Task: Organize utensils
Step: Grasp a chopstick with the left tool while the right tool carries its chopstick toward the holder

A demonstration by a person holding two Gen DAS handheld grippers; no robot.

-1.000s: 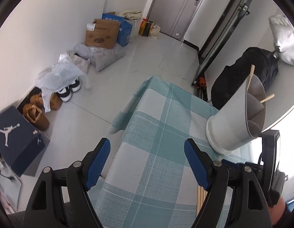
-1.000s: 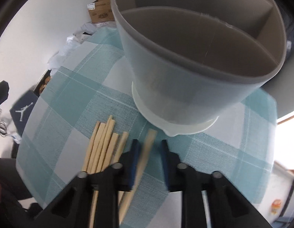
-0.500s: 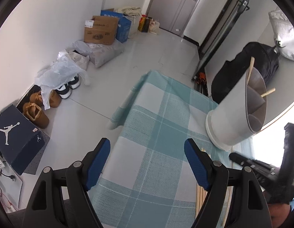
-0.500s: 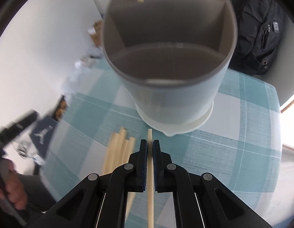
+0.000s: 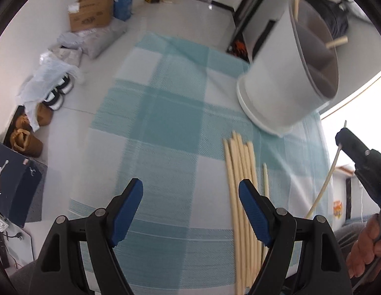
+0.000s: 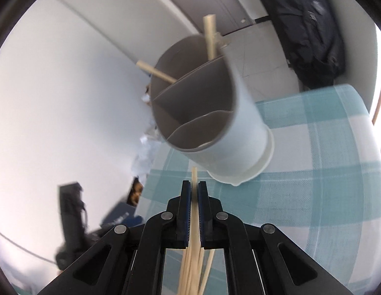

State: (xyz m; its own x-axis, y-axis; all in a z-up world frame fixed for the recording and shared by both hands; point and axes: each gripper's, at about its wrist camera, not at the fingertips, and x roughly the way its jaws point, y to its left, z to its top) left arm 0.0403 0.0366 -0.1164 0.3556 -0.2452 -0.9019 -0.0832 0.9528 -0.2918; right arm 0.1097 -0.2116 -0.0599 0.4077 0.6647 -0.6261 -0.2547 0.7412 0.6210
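Note:
A grey divided utensil holder [image 5: 283,78] [image 6: 215,123] stands on the teal checked tablecloth [image 5: 165,127], with two chopsticks [image 6: 210,36] sticking out of its far compartment. A bundle of loose chopsticks [image 5: 242,196] lies on the cloth in front of it. My right gripper [image 6: 194,193] is shut on a single chopstick [image 6: 194,179], held off the cloth with its tip toward the holder's rim. In the left wrist view that gripper [image 5: 350,147] shows at the right edge with the chopstick [image 5: 325,179] in it. My left gripper [image 5: 190,199] hangs open over the cloth, just left of the bundle.
On the floor to the left of the table are a dark shoe box [image 5: 13,184], shoes and bags [image 5: 52,93] and cardboard boxes [image 5: 92,14]. A black backpack [image 6: 308,29] leans behind the holder. A person's hand [image 5: 367,248] holds the right gripper.
My right gripper shut on one chopstick, lifted it off the cloth and rolled as it rose. My left gripper moved over the table and tipped down, bringing the bundle into view.

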